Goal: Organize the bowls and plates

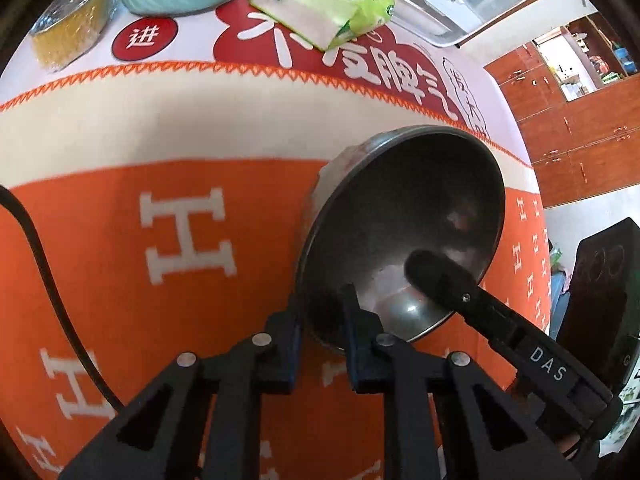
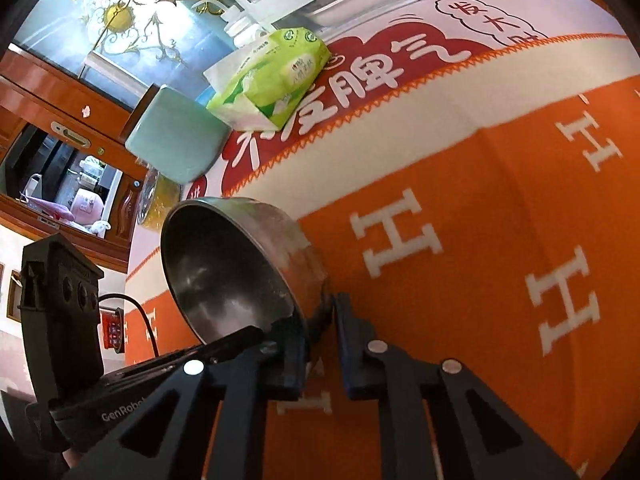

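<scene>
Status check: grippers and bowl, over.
Left gripper and right gripper both shut on metal bowl rim, opposite sides. Bowl tilted on orange cloth. Nothing in the way.

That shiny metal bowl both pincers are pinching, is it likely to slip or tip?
The metal bowl looks thin-walled and rigid, so probably light and unbending. Its polished rim may slide between the left gripper and right gripper. With its rounded body, it would likely rock if set down carelessly.

Black fingers (image 1: 286, 344), silver screws (image 1: 262, 338)

dull, smudged metal bowl (image 1: 400, 216) on matt woven orange cloth (image 1: 120, 220); glossy plastic tissue pack (image 1: 320, 4).
</scene>
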Demonstrator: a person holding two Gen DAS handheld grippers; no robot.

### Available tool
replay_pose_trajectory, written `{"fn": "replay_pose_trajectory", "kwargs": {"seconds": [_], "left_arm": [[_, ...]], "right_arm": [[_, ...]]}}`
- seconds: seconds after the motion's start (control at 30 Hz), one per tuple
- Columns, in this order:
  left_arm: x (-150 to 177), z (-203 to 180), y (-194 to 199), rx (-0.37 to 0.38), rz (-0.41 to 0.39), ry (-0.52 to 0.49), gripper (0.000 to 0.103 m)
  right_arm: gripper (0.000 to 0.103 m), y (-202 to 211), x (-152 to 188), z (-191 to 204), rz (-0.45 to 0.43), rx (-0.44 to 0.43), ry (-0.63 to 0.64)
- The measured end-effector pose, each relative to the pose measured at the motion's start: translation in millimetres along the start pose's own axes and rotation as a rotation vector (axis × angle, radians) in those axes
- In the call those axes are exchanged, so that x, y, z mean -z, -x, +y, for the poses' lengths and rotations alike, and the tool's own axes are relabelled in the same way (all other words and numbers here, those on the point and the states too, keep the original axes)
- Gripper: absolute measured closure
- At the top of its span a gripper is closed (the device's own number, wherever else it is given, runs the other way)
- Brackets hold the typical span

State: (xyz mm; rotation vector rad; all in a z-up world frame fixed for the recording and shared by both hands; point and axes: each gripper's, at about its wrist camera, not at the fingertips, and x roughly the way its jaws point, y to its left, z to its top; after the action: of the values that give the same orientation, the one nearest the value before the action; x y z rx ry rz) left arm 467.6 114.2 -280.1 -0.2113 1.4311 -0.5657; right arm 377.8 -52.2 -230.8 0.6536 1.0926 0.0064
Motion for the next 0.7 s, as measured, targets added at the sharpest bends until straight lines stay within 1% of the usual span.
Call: {"fn": "replay_pose_trajectory", "kwargs": {"seconds": [0.1,0.27,0.53,0.7], "left_arm": [[12,-2,3,-0.012,0.019,-0.003,0.088],[34,-6,13,-0.026,0.028,0.0,0.088],[74,-13,40,-0.045,0.0,0.017,0.088],[101,-25,61,-0.054,-0.028,-0.007,0.088]], "right_arm": [[0.091,5,11,-1,0.023,0.004,-0.012],[0.091,19,32,1,0.039,0.003,-0.019],[0.091,49,62,10,0.038,-0.005,0.011],[0.091,72,82,14,0.015,-0.023,0.037]]}}
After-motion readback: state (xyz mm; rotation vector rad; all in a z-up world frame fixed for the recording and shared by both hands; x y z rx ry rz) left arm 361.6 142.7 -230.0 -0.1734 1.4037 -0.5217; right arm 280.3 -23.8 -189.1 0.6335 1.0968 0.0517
